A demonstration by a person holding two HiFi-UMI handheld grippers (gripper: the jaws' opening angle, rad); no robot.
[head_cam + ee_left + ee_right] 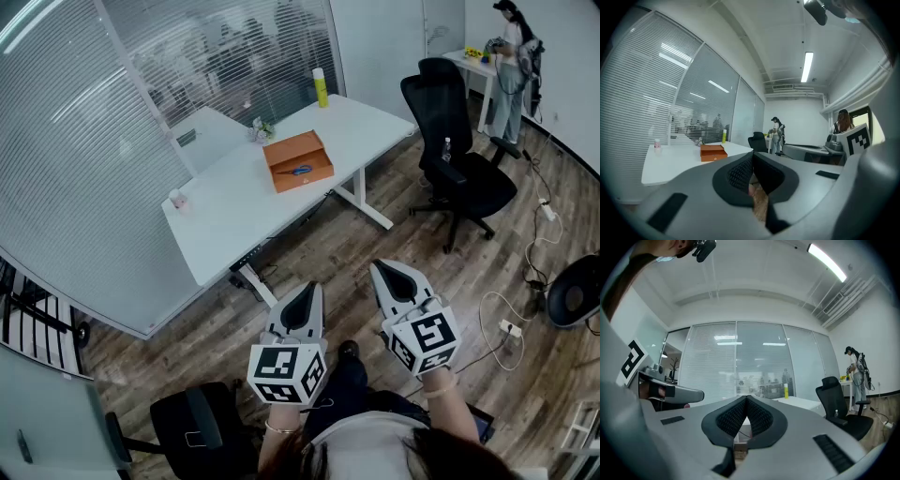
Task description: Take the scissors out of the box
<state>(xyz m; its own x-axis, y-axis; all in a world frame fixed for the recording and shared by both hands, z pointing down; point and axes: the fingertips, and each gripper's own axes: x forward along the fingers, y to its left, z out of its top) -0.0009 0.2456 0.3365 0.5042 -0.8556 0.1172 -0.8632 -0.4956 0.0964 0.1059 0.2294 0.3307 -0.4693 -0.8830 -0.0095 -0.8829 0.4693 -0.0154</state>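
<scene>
In the head view, the person is standing on the wood floor (309, 248), well apart from the white desk (234, 202), and is holding the left gripper (309, 287) and the right gripper (379, 266) side by side in the air, both pointing toward the desk. The orange box (300, 161) is sitting open on the desk top, and the scissors (300, 170), blue-handled, are lying inside it. A yellow bottle (321, 87) is standing near the desk's far edge, a black office chair (459, 169) is sitting to the right of the desk, and another person (511, 66) is standing by a second table (469, 58) in the far corner. In the left gripper view, the jaws are pressing together at their tips with nothing between them, and the box is showing on the desk beyond them, to the left. In the right gripper view, the jaws are also meeting tip to tip and gripping nothing. They are pointing at a glass wall (740, 357) with blinds, with the bottle and chair showing off to the right.
</scene>
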